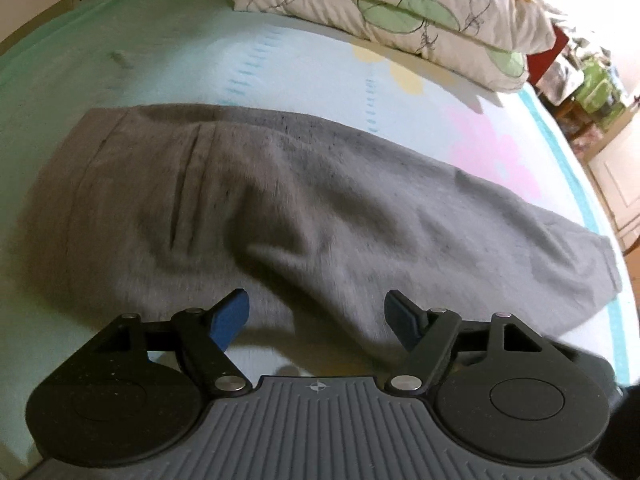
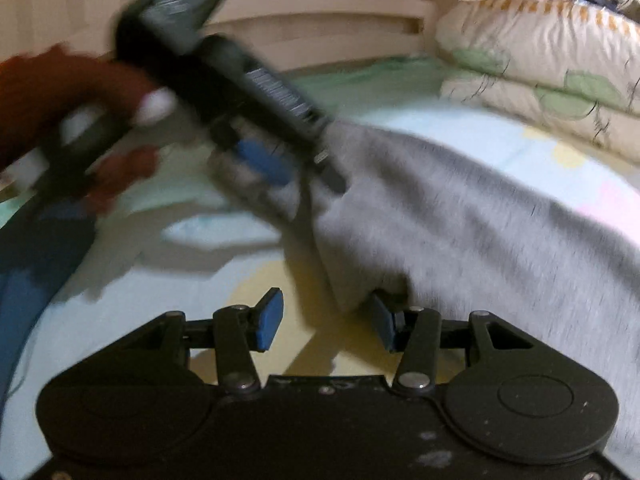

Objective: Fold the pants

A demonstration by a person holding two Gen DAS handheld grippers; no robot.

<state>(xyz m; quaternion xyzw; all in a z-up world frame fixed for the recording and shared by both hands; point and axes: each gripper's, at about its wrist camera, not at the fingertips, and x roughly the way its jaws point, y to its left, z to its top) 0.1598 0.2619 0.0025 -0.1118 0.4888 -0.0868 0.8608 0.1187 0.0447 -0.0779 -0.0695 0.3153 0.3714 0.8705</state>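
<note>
The grey, soft-knit jersey pants (image 1: 304, 208) lie lengthwise across the bed with the pale green and blue patterned sheet (image 1: 304, 64), already doubled leg over leg, waistband at one end and cuffs at the other. A stack of cream quilts printed with green leaves (image 1: 400, 12) sits beyond them.

The left hand-held gripper (image 1: 316, 316) hovers over the near edge of the pants with its blue-padded jaws spread wide, gripping nothing. The right hand-held gripper (image 2: 328, 320) is likewise spread apart; a hanging corner of grey cloth touches its right pad, but the jaws are not closed on it.

The fabric looks light, limp and a little fuzzy, so it should drape and sag rather than hold shape, and is unlikely to slip from rubber pads. Judging from this, the best holds are the thicker seamed parts: the waistband corners or the cuff hem, pinching all layers together so the fold stays aligned.
</note>
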